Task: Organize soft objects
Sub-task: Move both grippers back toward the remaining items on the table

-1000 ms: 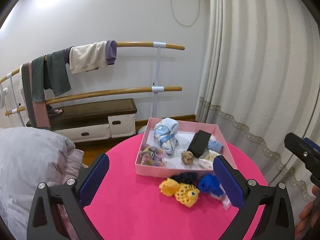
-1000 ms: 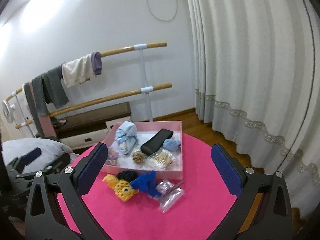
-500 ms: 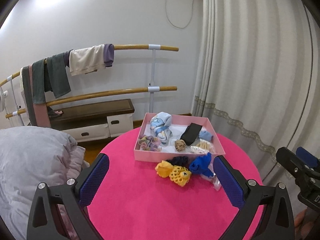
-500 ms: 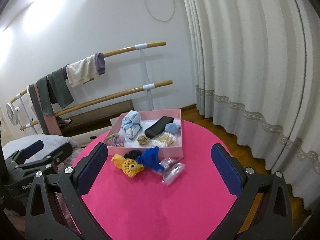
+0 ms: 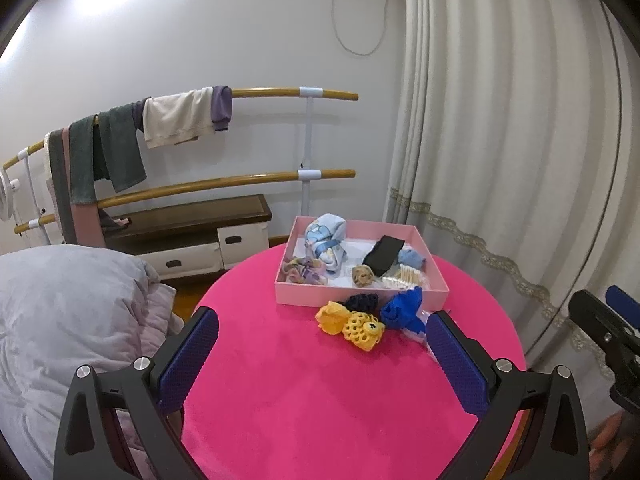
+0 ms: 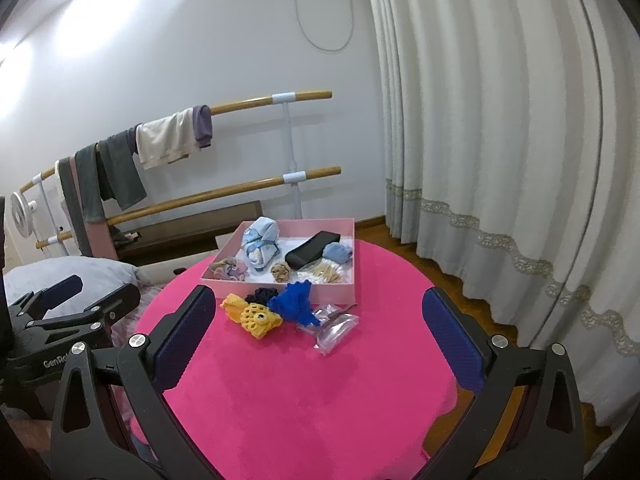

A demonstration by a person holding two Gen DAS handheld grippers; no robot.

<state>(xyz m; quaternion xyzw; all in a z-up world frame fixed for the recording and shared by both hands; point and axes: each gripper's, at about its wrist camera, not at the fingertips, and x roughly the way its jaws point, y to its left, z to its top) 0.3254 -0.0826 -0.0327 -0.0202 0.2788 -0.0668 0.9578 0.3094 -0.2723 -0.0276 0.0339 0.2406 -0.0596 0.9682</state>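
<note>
Left wrist view: left hand-held gripper, fingers spread wide, nothing between the pads, above the near part of the pink desk, touching nothing.
Right wrist view: right hand-held gripper, fingers equally wide apart, empty, above the desk's near half.
Pink box: on the far part of the desk, open-topped.
Box contents: pale blue patterned cloth bundle, pastel scrunchies, tan scrunchie, black case, light blue cloth, cotton swabs.
Loose soft objects: just in front of the box, well ahead of both grippers; yellow crochet piece, dark scrunchie, blue crochet piece, bunched together.
Clear plastic bag: beside the blue crochet piece, on the desk.
Surroundings: grey bedding at left, curtain at right.
</note>
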